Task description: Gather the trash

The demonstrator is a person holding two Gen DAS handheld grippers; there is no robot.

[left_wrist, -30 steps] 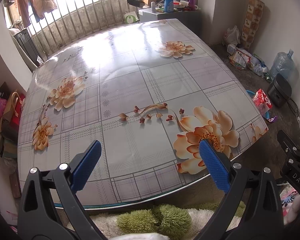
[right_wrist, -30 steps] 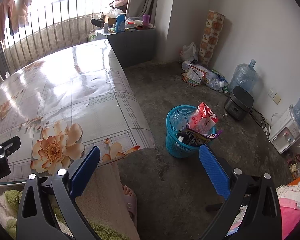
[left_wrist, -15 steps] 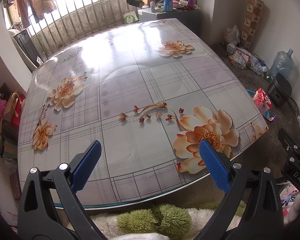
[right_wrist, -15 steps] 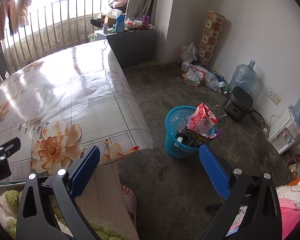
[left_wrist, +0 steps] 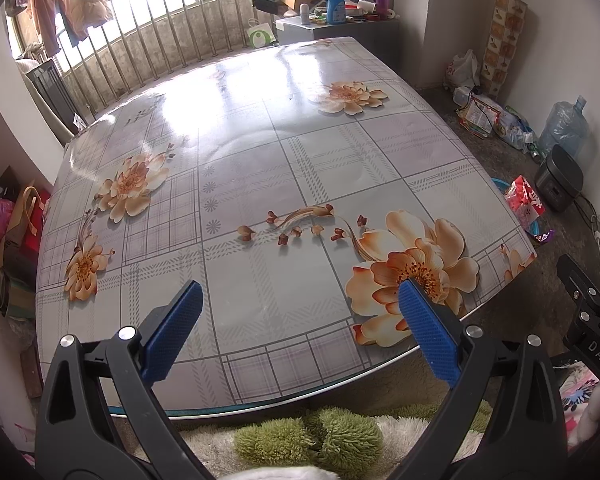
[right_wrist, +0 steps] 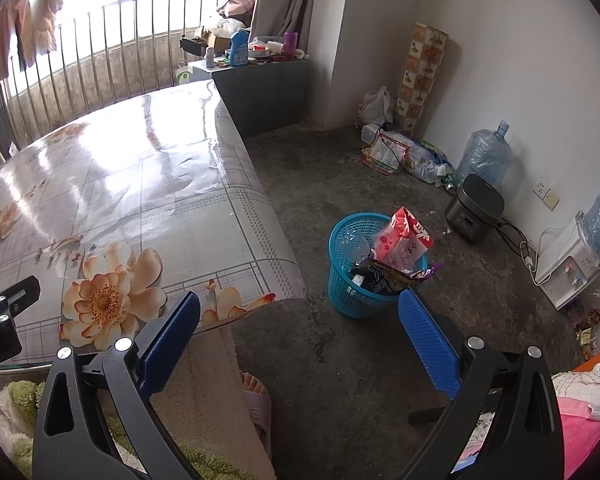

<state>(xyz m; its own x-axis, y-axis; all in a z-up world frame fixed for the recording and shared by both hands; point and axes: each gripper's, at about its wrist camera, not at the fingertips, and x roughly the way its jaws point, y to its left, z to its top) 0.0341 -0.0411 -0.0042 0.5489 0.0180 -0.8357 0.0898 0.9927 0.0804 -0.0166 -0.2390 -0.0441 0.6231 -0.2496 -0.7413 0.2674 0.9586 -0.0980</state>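
Basically nothing has changed over the last second, both views look the same as before apart from a tiny drift. The left tongs (left_wrist: 298,312) are still spread wide apart with nothing between them, hanging over the near edge of the surface (left_wrist: 260,168), which looks bare ahead of them, just the flower-print cover. The right tongs (right_wrist: 300,324) are apart and empty too, aimed past the corner of the surface at the floor. The trash is already sitting in the blue basket (right_wrist: 342,284), just ahead of the right tongs' right-hand pad: a red-and-white snack bag (right_wrist: 404,240) sticking up and a dark wrapper (right_wrist: 384,276) draped over the rim. My guess is the collecting is pretty much finished, since I can't spot anything left to grab on the surface, so this looks like a pause at the end
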